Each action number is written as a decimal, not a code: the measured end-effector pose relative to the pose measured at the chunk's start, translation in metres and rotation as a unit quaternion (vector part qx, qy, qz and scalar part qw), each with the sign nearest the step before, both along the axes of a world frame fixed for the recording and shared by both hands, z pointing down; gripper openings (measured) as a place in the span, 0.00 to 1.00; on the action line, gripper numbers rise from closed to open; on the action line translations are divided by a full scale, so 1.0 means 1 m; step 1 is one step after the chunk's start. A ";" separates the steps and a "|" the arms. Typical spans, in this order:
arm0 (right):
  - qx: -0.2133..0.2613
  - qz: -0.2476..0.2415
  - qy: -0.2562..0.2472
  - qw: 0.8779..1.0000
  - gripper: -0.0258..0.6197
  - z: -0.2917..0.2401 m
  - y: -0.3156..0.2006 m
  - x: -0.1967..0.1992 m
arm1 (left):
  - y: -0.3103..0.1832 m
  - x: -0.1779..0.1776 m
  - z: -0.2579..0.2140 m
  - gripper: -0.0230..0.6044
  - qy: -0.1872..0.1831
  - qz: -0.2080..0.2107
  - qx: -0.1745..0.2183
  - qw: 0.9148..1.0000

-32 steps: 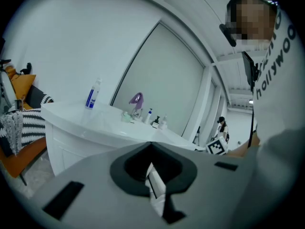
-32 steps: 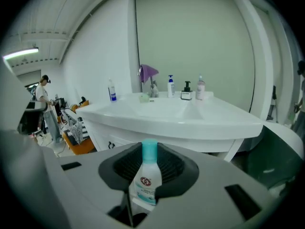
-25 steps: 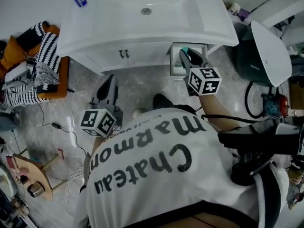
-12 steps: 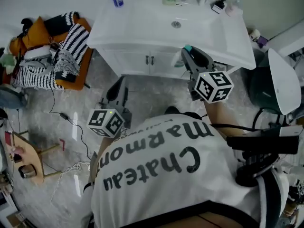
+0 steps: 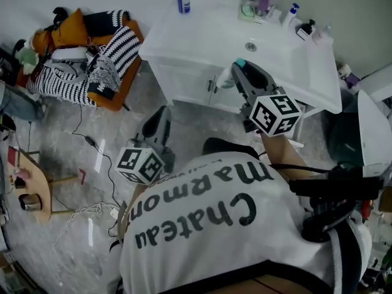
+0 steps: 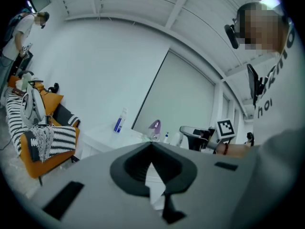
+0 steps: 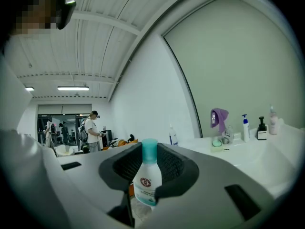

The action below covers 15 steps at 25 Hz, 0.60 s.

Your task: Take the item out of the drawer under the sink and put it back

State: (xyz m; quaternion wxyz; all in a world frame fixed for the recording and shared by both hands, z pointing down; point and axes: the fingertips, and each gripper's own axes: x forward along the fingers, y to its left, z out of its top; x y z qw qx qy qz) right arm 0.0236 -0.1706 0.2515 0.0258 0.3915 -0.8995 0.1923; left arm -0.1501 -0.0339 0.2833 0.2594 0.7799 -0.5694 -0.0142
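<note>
And the bottle is out! A second ago the right gripper point(image 5: 236, 72) had its tips down at the open drawer under the right end of the white sink cabinet point(image 5: 184, 38). Now it has swung up and away, and it holds level in front of the cabinet, at about the height of the counter's near edge.

Its 2 jaws are clamped on the small white plastic bottle with the teal cap point(image 7: 145, 182). The pads grip the body on both sides and the cap stands upright above them. The grip looks just as it did through the lift, with no slip showing.

The left gripper point(image 5: 162, 114) has drifted up too, and sits nearer and to the left over the marbled grey floor point(image 5: 73, 182). Its jaws are pressed together with nothing between them, so it is only along for the ride.

The drawer itself can't be seen now, as the right gripper and forearm cover that corner.

So the first half of the job looks done, with the item clear of the drawer and in the air. What remains is the return trip: back down to the right, into the drawer, then let go. The thing to watch will be setting that narrow bottle down upright.
</note>
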 end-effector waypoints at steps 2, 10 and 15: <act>0.002 -0.010 -0.004 1.000 0.20 -0.003 0.000 -0.007 | 0.001 -0.001 0.000 0.05 -0.003 -0.005 -0.005 1.000; 0.009 -0.028 -0.003 1.000 0.20 -0.003 -0.009 -0.018 | 0.009 -0.008 0.000 0.05 -0.009 -0.023 -0.012 1.000; 0.006 -0.026 0.010 1.000 0.20 0.001 -0.031 -0.042 | -0.004 -0.038 0.005 0.05 -0.002 -0.036 -0.014 0.999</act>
